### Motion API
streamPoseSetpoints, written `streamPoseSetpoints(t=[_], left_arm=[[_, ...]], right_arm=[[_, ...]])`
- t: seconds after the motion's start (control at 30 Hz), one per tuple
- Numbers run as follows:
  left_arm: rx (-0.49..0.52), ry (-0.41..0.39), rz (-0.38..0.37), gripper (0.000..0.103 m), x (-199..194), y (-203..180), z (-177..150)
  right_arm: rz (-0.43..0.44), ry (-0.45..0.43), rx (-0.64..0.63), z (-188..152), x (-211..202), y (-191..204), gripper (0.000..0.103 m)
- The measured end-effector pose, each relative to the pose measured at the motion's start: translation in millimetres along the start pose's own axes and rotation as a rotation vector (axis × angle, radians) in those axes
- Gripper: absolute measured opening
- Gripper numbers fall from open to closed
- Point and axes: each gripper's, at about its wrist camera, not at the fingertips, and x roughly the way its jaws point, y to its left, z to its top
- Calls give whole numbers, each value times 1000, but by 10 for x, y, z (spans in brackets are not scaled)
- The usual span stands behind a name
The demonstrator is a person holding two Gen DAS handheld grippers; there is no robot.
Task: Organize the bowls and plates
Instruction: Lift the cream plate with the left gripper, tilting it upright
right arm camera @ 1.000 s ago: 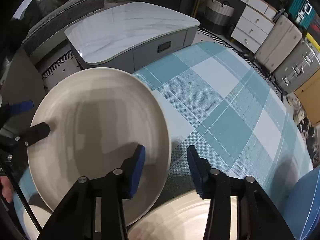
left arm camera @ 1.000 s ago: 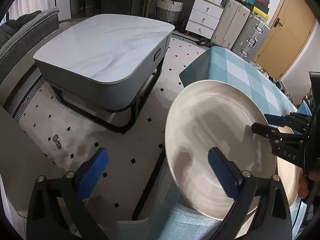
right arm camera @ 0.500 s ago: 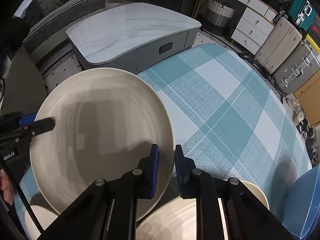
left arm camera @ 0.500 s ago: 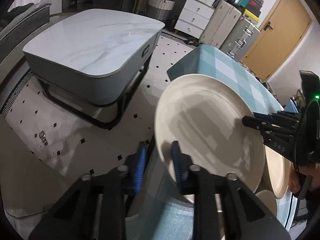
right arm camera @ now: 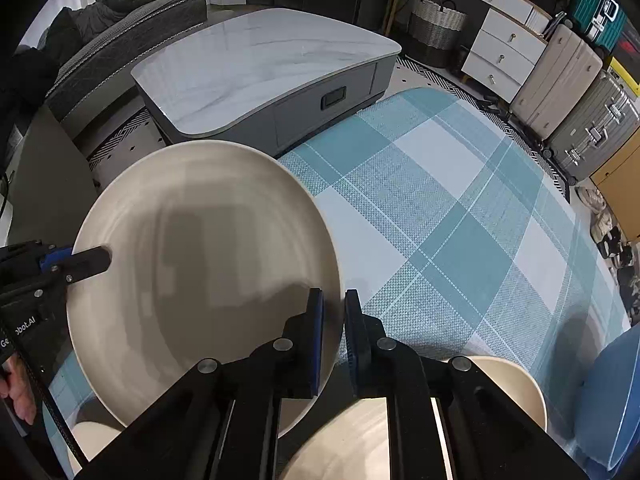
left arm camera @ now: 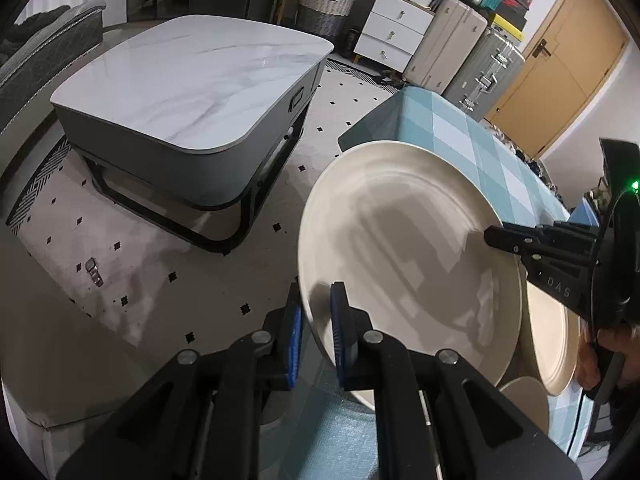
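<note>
Checked cloth in pale blue, teal and white (right arm camera: 432, 216) covers the table under me, woven and slightly rough, running to a rounded far edge. Above its left side I hold a large round cream plate (right arm camera: 208, 272), tilted, with its near left rim out past the table edge over the floor. My left gripper (left arm camera: 316, 340) pinches the plate's left rim between its blue pads, jaws pressed tight on the thin edge. My right gripper (right arm camera: 334, 336) clamps the opposite rim in the same way, one pad on the plate's face and one behind.

Under and beside the plate, other cream dishes sit on the cloth: a second cream plate (left arm camera: 552, 344) and a round cream bowl (right arm camera: 508, 384) near my right fingers.

Beyond the table stands a low coffee table with a white marble-look top and grey sides (right arm camera: 256, 68) on a beige rug with small black diamonds (left arm camera: 132, 248). Farther back are a white chest of drawers (right arm camera: 504, 48), a woven basket (right arm camera: 438, 20), upright silver and beige suitcases (right arm camera: 580, 96), and a dark grey sofa (right arm camera: 120, 44). An ochre door (left arm camera: 560, 72) closes the far right corner.
</note>
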Motion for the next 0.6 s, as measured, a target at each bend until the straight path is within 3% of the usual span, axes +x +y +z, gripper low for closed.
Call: streamPoseSetpoints(t=[0.23, 0.47, 0.6], left_arm=[[-10, 9, 13, 11, 43, 37, -26], [-1, 6, 24, 11, 31, 28, -40], [-3, 9, 25, 11, 33, -3, -48]], right_arm=[[46, 18, 30, 18, 30, -28, 10], [175, 91, 91, -51, 61, -122, 16], [159, 89, 72, -75, 44, -55, 19]])
